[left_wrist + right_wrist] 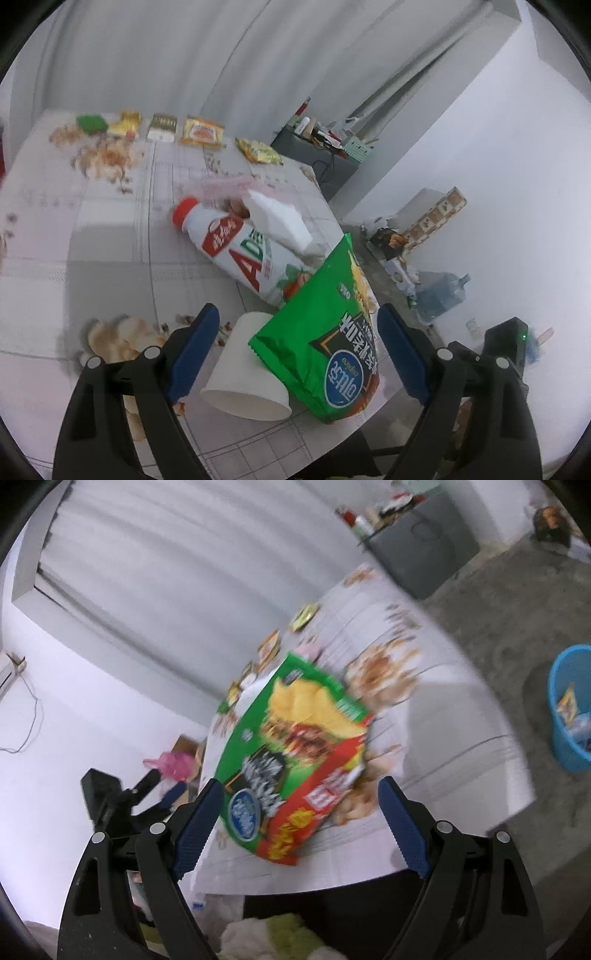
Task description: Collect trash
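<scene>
Green foil snack bag (325, 343) is seen propped near the table (110, 236) edge, leaning on a tipped white paper cup (243, 369) and, behind it, a white plastic drink bottle w/ red cap (236, 251), lying flat. A crumpled white tissue (277, 218) is noted beside the bottle. Left gripper (299, 354) is held w/ jaws wide apart, bag and cup between them, no pad contact. Right gripper (299, 830) is likewise spread, bag (291, 753) framed between its fingers, nothing clamped; view blurred. Blue plastic bin (569, 709) is seen on the floor, well apart from the table, some trash already inside. Step judged: approach to the next pick, prob. the bag. Next move calls for one gripper to be closed on the bag, then carried to the bin w/o knocking the cup off the edge.
</scene>
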`<state>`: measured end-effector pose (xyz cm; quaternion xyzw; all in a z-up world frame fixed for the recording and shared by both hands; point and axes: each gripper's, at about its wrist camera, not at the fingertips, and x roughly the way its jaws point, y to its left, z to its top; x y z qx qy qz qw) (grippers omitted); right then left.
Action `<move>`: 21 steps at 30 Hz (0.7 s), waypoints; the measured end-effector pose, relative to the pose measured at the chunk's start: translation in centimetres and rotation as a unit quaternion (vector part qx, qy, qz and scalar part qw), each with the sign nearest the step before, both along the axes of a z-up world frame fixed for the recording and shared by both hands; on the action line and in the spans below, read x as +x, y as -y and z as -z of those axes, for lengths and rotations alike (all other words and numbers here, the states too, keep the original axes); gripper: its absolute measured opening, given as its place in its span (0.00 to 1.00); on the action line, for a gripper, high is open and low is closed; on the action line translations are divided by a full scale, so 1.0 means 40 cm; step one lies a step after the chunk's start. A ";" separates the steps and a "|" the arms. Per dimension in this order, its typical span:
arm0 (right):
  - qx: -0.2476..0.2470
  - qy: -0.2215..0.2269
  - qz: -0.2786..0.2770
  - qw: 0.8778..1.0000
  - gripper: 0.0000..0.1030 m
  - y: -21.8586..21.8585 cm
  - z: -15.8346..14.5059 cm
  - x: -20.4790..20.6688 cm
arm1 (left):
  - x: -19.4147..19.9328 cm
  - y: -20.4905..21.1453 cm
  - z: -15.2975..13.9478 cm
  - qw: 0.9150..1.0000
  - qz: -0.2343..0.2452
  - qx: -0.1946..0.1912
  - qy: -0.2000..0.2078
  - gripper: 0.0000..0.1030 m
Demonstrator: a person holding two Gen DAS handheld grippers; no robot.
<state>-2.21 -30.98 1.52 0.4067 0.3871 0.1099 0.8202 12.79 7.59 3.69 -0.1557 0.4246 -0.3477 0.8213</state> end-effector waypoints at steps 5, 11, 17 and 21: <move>-0.001 -0.021 -0.023 1.000 0.79 -0.056 0.017 0.052 | 0.027 0.021 0.046 0.999 0.025 -0.031 -0.018 0.81; 0.011 -0.055 -0.031 0.998 0.72 -0.085 0.056 0.085 | 0.091 0.070 0.114 0.996 0.039 -0.022 -0.075 0.70; 0.039 -0.073 -0.040 0.996 0.67 -0.097 0.092 0.111 | 0.081 0.091 0.100 0.992 0.079 -0.050 -0.090 0.60; 0.055 -0.078 -0.042 0.995 0.64 -0.096 0.114 0.124 | 0.066 0.116 0.083 0.987 0.110 -0.061 -0.104 0.47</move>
